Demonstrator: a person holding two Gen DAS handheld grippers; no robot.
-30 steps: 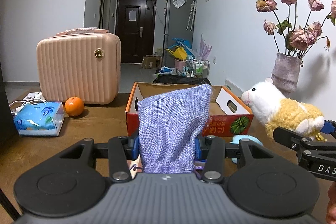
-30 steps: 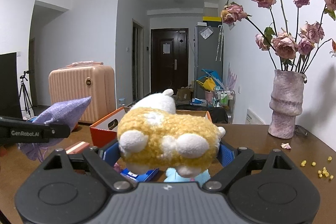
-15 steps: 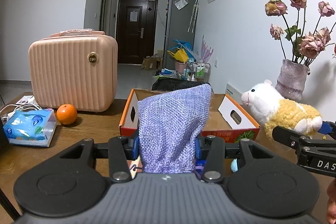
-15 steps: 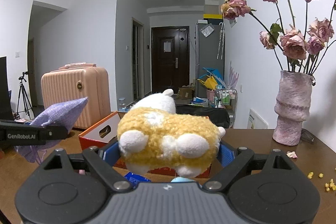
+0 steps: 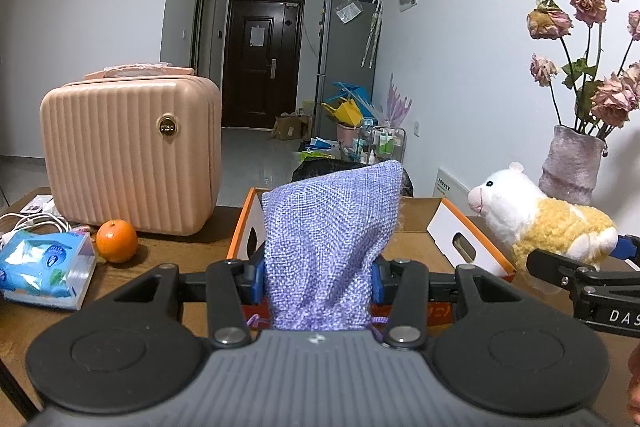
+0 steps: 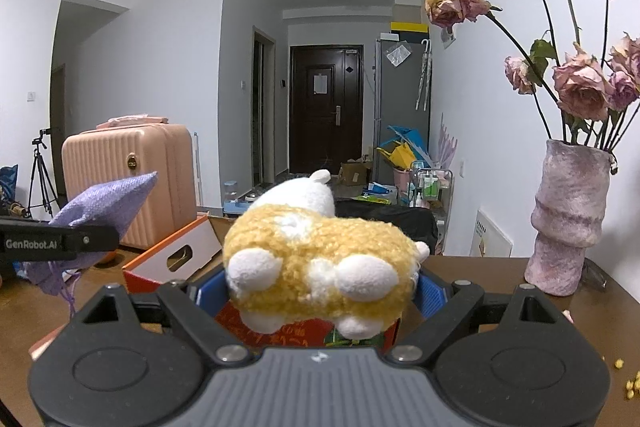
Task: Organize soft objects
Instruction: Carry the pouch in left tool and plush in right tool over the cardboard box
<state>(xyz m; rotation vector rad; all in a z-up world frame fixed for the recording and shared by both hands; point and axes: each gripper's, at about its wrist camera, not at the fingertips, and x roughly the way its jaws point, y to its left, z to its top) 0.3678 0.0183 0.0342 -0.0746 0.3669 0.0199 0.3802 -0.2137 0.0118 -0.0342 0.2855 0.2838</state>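
Note:
My left gripper (image 5: 318,277) is shut on a purple woven pouch (image 5: 328,239) that stands up between its blue pads. My right gripper (image 6: 316,291) is shut on a yellow and white plush sheep (image 6: 316,259), whose head points away from me. Both are held just in front of an open orange cardboard box (image 5: 472,247), which also shows in the right wrist view as the box (image 6: 176,259). In the left wrist view the sheep (image 5: 536,223) and the right gripper appear at the right edge. The pouch (image 6: 104,203) and the left gripper show at the left of the right wrist view.
On the brown table (image 5: 176,251) stand a pink ribbed case (image 5: 132,155), an orange (image 5: 117,235), a blue tissue pack (image 5: 44,267) and white cables. A purple vase (image 6: 568,223) with dried roses stands at the right, with yellow crumbs (image 6: 628,383) near it.
Both grippers have moved forward toward the orange box with their loads. The box now sits close under the fingers, and the case and vase look larger.

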